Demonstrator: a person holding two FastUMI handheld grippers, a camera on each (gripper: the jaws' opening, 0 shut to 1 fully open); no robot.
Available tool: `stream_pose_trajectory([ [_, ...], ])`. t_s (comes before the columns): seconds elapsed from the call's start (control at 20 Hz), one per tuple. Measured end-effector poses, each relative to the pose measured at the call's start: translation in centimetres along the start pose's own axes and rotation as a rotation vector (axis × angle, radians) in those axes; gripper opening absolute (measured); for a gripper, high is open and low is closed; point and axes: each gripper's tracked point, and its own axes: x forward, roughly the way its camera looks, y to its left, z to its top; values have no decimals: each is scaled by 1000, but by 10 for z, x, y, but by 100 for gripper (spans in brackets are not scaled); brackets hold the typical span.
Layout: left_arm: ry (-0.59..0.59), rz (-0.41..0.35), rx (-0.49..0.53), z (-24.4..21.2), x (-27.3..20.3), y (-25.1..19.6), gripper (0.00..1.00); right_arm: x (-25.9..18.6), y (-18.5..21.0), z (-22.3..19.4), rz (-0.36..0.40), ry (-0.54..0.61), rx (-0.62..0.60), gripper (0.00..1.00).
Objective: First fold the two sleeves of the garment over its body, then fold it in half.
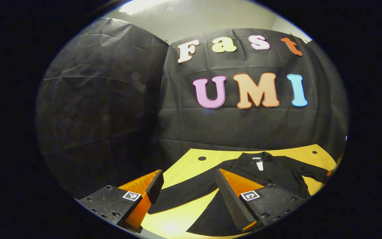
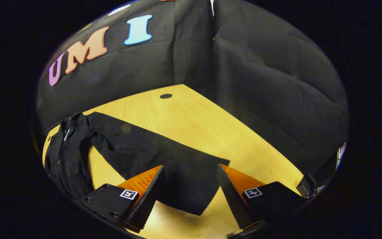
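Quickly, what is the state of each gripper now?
Left gripper: open, above a sleeve, holding nothing.
Right gripper: open, above the other sleeve, holding nothing.

Garment (image 1: 270, 172) flat on table (image 2: 191, 116)

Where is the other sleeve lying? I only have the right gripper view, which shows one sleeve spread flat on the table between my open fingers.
Observer: In the left gripper view, the other sleeve lies stretched out straight on the table, away from the garment's body and not yet folded over it.
Operator: Is the left gripper holding it?
Observer: No. The left gripper is open, with one finger on each side of that sleeve near its cuff end.
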Motion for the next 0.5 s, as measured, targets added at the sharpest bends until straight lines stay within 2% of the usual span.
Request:
stream_pose_trajectory([
  [0.25,8,-1,4,-3,1,-1,95,11,-5,-13,7,61,22,100],
  [0.5,15,5,-2,-5,0,1,95,11,-5,-14,0,70,1,99],
])
